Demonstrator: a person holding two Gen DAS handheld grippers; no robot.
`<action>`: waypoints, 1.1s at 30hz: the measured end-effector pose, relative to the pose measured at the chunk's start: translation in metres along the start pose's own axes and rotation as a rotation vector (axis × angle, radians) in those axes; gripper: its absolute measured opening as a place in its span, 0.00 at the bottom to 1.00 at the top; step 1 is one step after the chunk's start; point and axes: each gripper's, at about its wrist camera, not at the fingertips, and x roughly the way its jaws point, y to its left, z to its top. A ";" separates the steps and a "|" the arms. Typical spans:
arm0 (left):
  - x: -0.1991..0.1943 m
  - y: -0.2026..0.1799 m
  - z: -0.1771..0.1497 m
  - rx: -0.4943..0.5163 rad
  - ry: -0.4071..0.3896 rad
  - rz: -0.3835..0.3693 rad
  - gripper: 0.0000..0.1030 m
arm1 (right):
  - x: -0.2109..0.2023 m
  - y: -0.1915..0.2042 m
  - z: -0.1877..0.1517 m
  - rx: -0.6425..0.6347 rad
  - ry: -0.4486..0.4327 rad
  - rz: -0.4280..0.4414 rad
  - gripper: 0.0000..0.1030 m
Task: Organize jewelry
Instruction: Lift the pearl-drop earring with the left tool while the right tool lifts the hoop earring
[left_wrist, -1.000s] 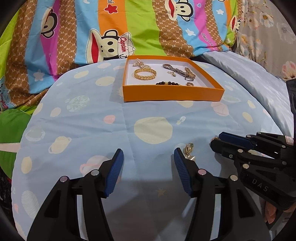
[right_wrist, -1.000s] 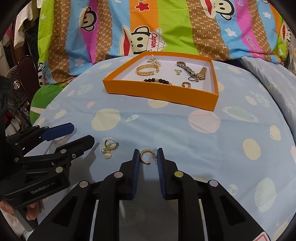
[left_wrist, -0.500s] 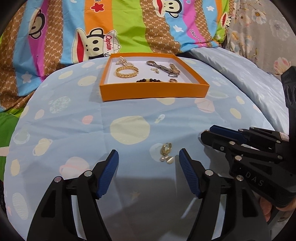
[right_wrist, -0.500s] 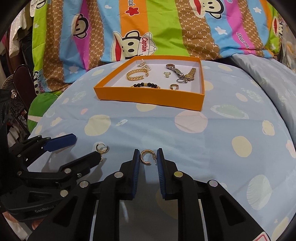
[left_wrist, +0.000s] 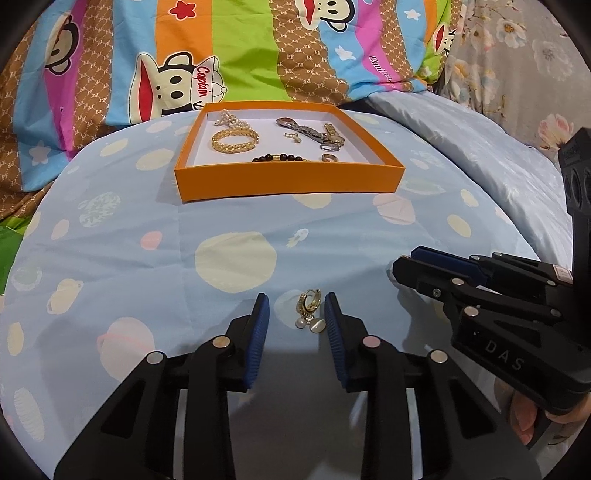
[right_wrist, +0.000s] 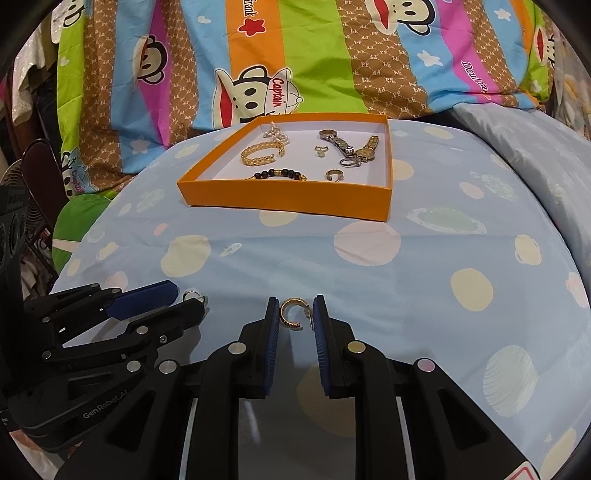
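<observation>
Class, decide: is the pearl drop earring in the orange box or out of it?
Out. The pearl drop earring lies on the blue bedsheet, between the open left tool's fingers.

Pale blue planet-print bedsheet (left_wrist: 236, 254), striped cartoon-monkey blanket (right_wrist: 317, 62), floral fabric (left_wrist: 517, 55)

A home bedroom: a blue planet-print bedsheet (left_wrist: 147, 258), a cartoon monkey quilt (left_wrist: 240, 55), a floral pillow (left_wrist: 517, 74).

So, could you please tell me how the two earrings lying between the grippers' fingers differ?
The gold dangle earring carries a pearl and pale drops; the plain gold open-hoop earring has none. The left gripper brackets the dangle one widely; the right gripper sits narrower around the hoop. Both lie on the blue bedsheet, outside the orange tray.
</observation>
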 end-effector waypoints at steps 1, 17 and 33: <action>0.000 -0.001 0.000 0.004 0.001 -0.002 0.21 | 0.000 0.000 0.000 -0.001 0.000 0.000 0.17; -0.005 -0.010 -0.002 0.049 -0.020 -0.016 0.05 | 0.002 0.002 -0.002 0.001 0.001 0.003 0.17; -0.008 -0.005 -0.002 0.027 -0.032 -0.012 0.05 | 0.001 0.001 -0.002 0.002 0.001 0.005 0.17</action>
